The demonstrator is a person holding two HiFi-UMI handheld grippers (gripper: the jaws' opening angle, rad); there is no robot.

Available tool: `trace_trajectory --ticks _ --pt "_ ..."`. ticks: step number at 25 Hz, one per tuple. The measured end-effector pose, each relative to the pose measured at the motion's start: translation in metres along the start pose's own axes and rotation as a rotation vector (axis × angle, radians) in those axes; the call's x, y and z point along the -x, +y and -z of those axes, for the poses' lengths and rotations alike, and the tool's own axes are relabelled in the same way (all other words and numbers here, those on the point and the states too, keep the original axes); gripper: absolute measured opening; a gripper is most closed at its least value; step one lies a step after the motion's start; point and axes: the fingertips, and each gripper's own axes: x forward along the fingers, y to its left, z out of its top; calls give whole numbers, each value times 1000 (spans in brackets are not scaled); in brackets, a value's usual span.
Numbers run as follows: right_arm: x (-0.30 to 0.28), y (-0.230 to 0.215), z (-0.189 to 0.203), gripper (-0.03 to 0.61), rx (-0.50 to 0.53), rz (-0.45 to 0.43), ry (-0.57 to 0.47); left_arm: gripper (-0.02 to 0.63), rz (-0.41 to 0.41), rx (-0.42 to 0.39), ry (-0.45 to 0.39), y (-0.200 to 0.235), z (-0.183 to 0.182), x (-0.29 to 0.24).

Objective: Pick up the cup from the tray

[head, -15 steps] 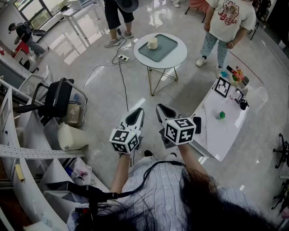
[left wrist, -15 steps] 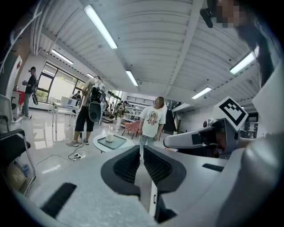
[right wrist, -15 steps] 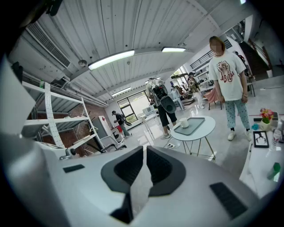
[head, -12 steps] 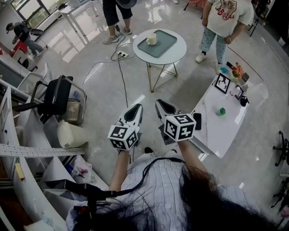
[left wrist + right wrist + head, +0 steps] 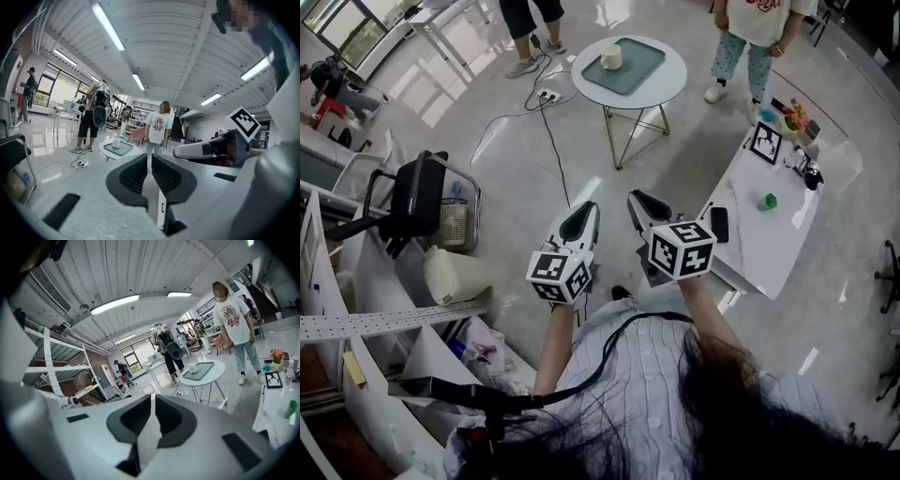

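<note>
White cup [image 5: 612, 58], possibly a mug, on grey-green tray [image 5: 636, 69], round table [image 5: 663, 95]

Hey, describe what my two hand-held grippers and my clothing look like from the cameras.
The left hand-held gripper and right hand-held gripper match: white shells, black ridged pads, and a white cube bearing black square markers. The person wears a pale striped shirt, crossed by a black cable.
</note>
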Motion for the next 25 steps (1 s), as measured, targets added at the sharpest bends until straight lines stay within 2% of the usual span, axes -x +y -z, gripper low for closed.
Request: trace_trajectory --ticks 13,20,25 --pt "-6 -16 12 46 -2 63 45 17 58 57 41 6 20 -21" --pt "-53 -39 -10 46 -10 60 48 17 74 52 54 27 12 -54" --pt "-96 -64 -37 46 -7 51 63 17 83 55 68 50 0 -96"
